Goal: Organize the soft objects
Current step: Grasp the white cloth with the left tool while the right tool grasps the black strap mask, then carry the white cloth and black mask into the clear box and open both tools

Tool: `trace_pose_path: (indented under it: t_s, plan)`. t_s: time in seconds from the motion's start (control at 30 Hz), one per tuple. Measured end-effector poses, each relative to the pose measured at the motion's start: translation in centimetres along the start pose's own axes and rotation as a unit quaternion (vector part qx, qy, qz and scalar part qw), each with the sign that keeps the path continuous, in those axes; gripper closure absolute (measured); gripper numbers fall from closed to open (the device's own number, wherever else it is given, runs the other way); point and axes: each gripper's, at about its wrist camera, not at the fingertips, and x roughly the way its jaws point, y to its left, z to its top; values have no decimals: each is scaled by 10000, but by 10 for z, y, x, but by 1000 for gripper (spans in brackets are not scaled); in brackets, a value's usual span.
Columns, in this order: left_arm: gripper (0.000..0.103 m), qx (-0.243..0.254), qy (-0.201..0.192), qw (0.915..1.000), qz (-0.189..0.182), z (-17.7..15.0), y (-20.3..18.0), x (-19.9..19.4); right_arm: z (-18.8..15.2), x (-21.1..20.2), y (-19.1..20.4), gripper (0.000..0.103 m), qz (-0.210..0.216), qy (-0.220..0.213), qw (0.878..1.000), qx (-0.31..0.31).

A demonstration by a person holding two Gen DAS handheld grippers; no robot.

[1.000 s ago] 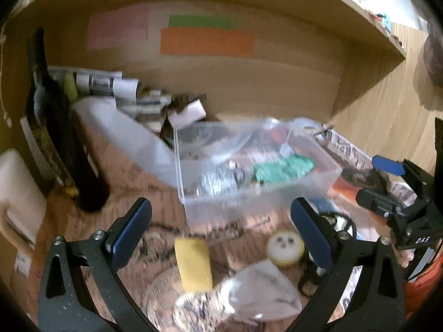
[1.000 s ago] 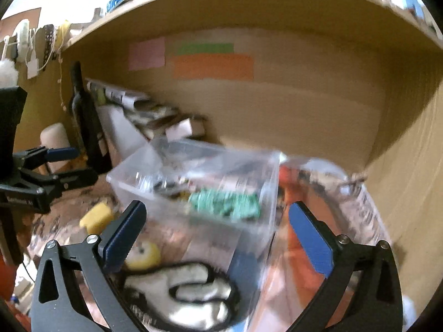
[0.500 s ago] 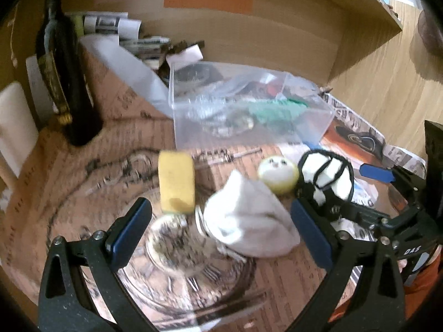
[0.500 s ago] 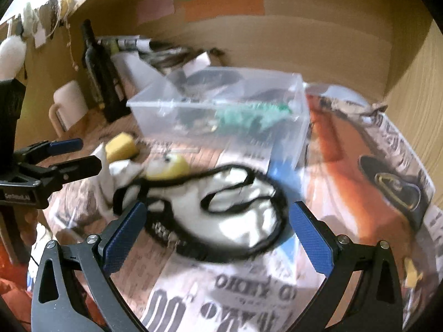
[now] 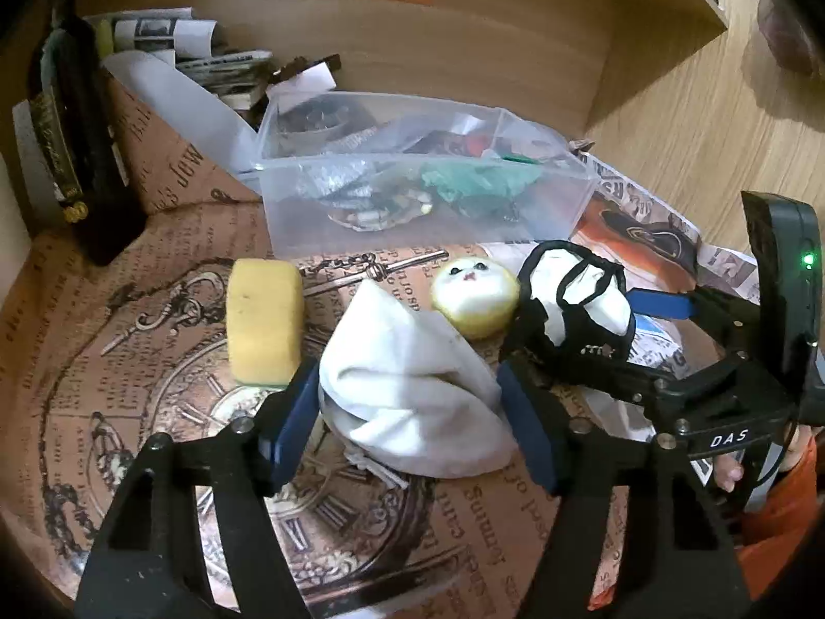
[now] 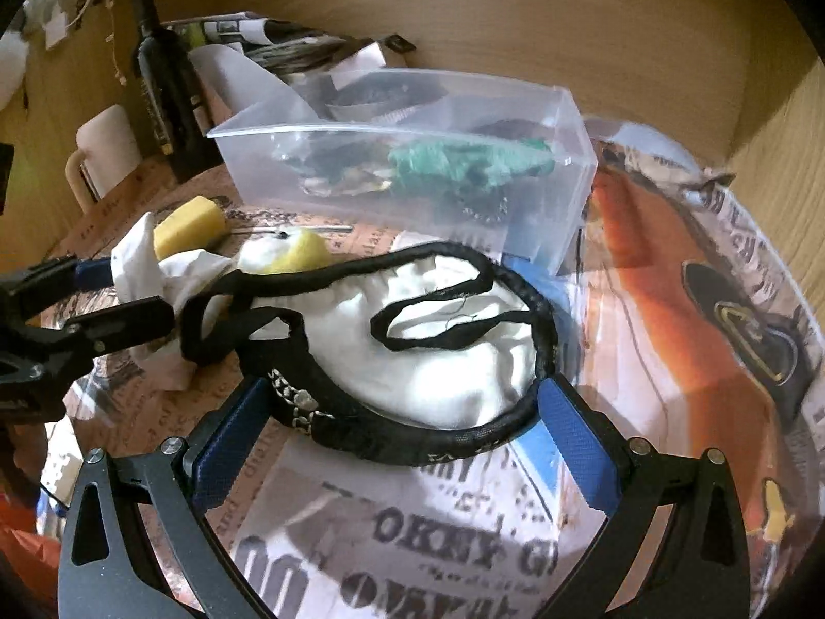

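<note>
While both fingers gape: left [image 5: 407, 423] straddles white cloth [image 5: 407, 387], right [image 6: 402, 438] straddles black-trimmed pouch [image 6: 428, 356].

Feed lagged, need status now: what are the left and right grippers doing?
Left gripper: open, fingers either side of the white cloth, not clamped.
Right gripper: open, fingers flanking the black-trimmed white pouch, holding nothing.
</note>
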Motion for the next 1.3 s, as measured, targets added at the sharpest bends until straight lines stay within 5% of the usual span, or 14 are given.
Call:
trace_pose_path:
  t_s: [0.23, 0.4, 0.5, 1.3]
  plan:
    - [59, -67, -53, 9999, -112, 1, 3, -3, -3, -3, 2, 30, -25, -136, 9999, 10]
    - [70, -34, -119, 9999, -94, 2, 0, -8, -1, -8, -7, 73, 112, -266, 9994, 206]
    - [73, -59, -203, 9997, -92, 6, 1, -15, 0, -9, -8, 83, 153, -322, 9990, 283]
    - [74, 18, -1456, 9893, -68, 99, 18, -58, 64, -76, -23, 89, -87, -1834, 9827, 253]
